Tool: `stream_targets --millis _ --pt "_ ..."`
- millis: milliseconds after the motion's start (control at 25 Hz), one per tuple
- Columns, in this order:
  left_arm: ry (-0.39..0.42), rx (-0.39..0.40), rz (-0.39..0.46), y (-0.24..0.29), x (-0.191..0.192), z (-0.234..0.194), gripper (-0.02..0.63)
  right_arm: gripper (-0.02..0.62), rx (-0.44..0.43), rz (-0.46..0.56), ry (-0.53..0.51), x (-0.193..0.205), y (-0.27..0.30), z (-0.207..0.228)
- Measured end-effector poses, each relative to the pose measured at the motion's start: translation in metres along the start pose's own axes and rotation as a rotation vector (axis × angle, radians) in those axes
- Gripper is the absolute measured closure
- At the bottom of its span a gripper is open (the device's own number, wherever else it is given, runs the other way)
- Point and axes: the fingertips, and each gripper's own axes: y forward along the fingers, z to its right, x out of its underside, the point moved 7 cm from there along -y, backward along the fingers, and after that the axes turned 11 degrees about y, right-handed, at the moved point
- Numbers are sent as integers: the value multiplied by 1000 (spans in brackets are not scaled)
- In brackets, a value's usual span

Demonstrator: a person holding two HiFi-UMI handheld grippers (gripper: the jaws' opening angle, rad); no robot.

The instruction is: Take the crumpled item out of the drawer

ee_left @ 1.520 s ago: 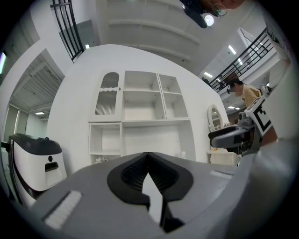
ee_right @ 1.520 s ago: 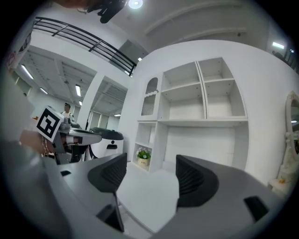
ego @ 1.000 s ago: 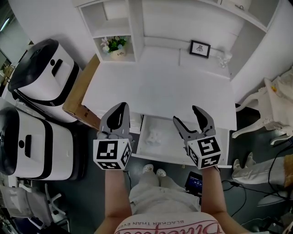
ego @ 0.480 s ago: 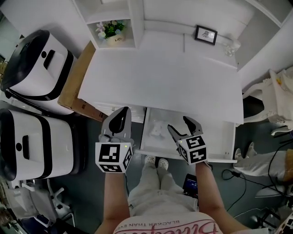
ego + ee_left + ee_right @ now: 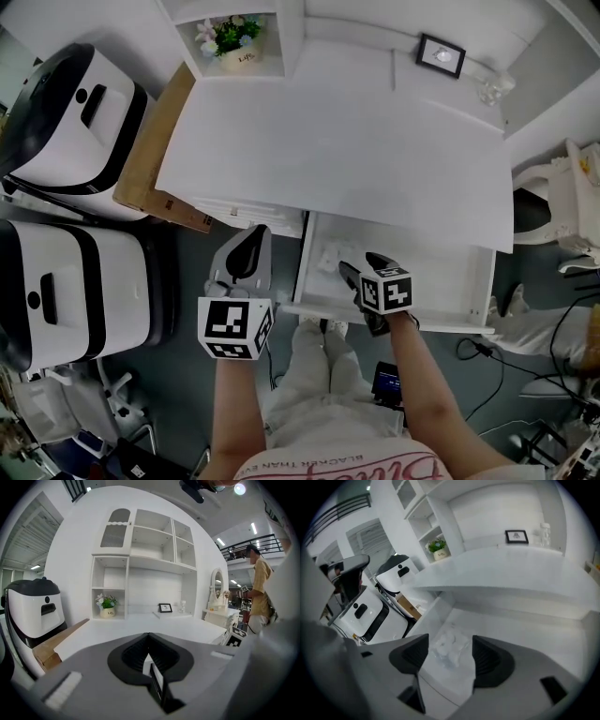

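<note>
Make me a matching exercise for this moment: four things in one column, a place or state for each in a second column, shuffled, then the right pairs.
Things:
1. left gripper
2. right gripper
3. crumpled item
4. potted plant

Places or states:
A. standing in the shelf cubby
B. jaws apart, over the open drawer
C. jaws together, to the left of the drawer
D. lying in the drawer

Pairs: 1-C, 2-B, 3-D, 4-A
</note>
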Motion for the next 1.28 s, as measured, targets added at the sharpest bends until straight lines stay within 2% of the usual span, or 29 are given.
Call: stream_targets --millis 280,440,560,640,680,920,1280 --pt "-7 -27 -35 -6 16 -11 597 301 -2 -133 304 22 45 21" --pt "-5 -37 -55 -11 23 -16 596 336 -1 -158 452 27 63 27" --pt "-6 -42 -66 -12 27 -17 597 372 38 -170 474 30 71 29" --pt "-2 -42 -69 -13 28 -18 597 434 77 -167 465 32 72 30" --pt "0 -41 -70 -13 28 -19 597 437 86 -164 462 32 72 31" --pt "1 -32 -69 -11 26 -19 597 519 40 -156 493 32 69 32" --pt "11 -20 -46 -13 17 -17 597 534 -4 -111 497 25 54 25"
